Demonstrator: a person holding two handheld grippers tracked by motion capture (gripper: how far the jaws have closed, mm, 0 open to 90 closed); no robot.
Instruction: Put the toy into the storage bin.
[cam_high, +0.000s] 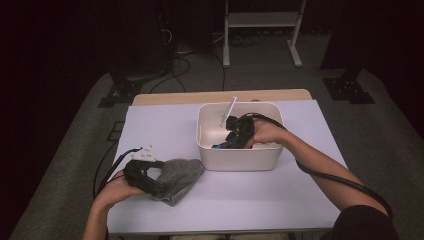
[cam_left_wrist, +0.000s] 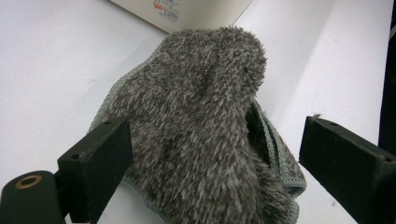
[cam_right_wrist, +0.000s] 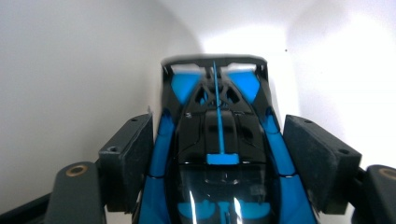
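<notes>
The right gripper (cam_right_wrist: 217, 154) reaches down into the white bin (cam_high: 239, 162), and its two black jaws sit against the flanks of a blue-and-black toy race car (cam_right_wrist: 217, 140), closed on it across its body. In the right gripper view the car points away from the camera, its rear wing near the bin's pale inner wall; in the high view it lies low in the bin, toward the near wall, under the person's right hand (cam_high: 265, 134). A white stick-like piece (cam_high: 231, 107) leans over the bin's far rim. The left gripper (cam_left_wrist: 212, 154) rests on the lilac tabletop (cam_high: 165, 125), jaws spread wide apart, with a grey fuzzy cloth (cam_left_wrist: 205, 121) bunched between them; the left jaw touches the pile, the right stands clear. The cloth lies just beside the bin's near left corner.
</notes>
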